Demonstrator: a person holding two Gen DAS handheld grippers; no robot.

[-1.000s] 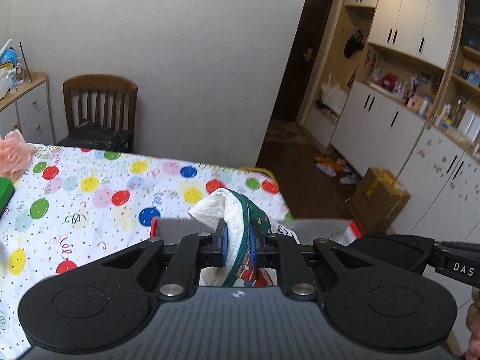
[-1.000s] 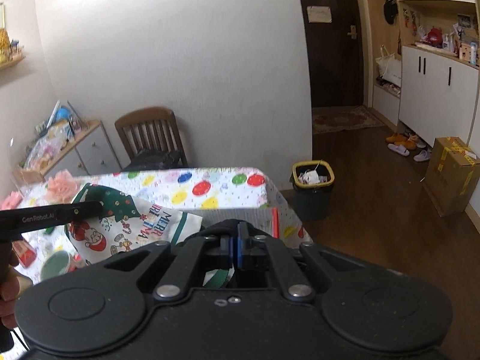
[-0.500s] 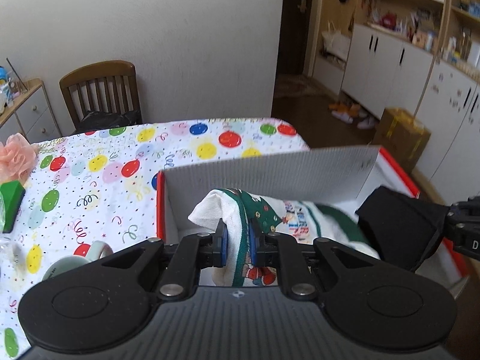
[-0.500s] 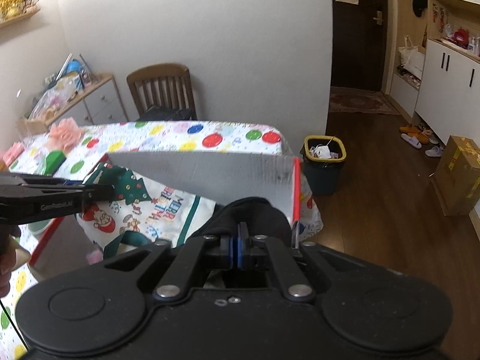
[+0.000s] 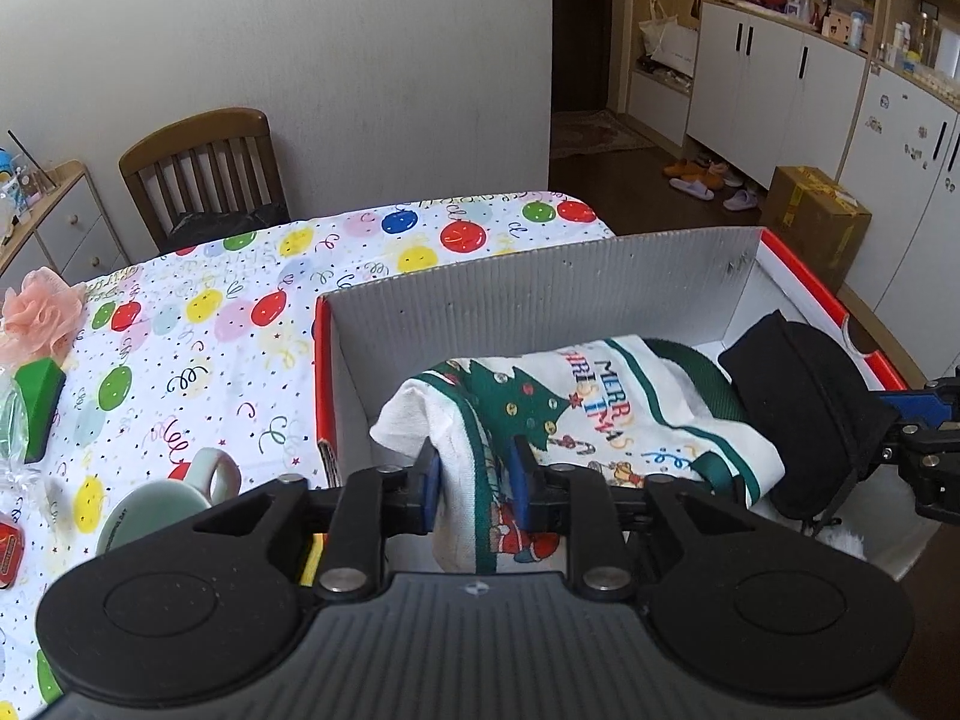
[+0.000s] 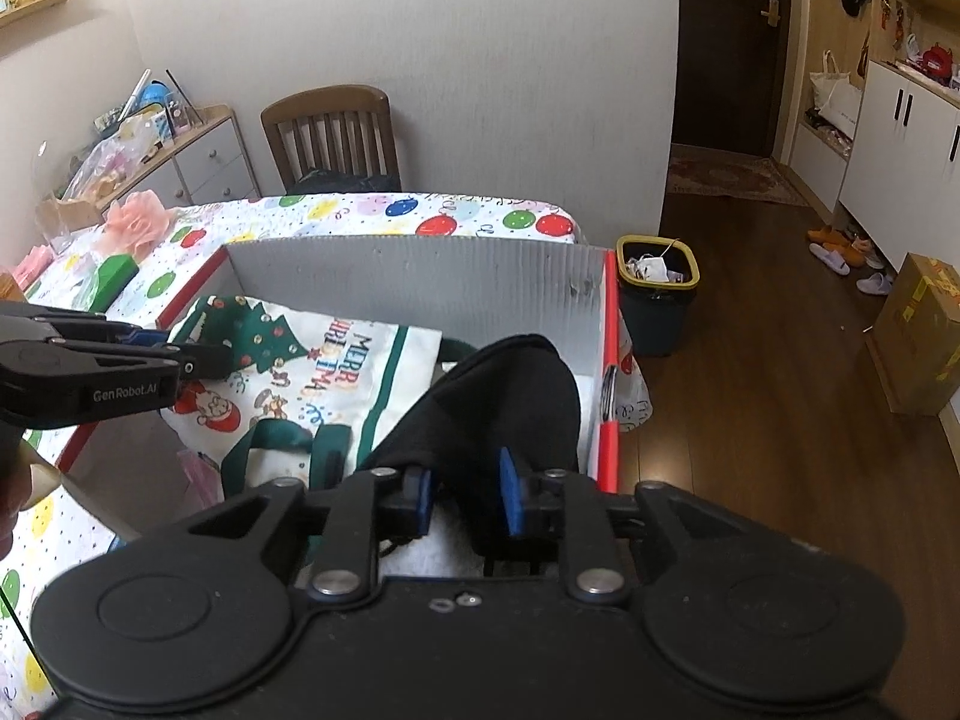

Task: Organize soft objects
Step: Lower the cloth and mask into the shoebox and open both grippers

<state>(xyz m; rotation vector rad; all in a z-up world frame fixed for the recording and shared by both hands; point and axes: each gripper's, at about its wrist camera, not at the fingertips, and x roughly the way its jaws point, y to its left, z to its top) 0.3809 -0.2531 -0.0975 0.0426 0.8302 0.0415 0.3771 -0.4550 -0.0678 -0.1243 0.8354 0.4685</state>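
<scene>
Left gripper (image 5: 475, 483) jaws opening around Christmas-print cloth bag (image 5: 576, 414), right gripper (image 6: 462, 495) jaws opening around black cloth (image 6: 504, 396), both inside red-edged box (image 5: 540, 282), mug (image 5: 159, 510) at nine o'clock in left view only, bin (image 6: 657, 294) at two o'clock in right view only.

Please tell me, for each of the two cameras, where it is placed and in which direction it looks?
Left wrist: on the left gripper, looking forward and down into the box; jaws opening around the Christmas cloth.
Right wrist: on the right gripper, looking down likewise; jaws opening around the black cloth.
Shared: box, both cloths, chair, each other's gripper.
</scene>
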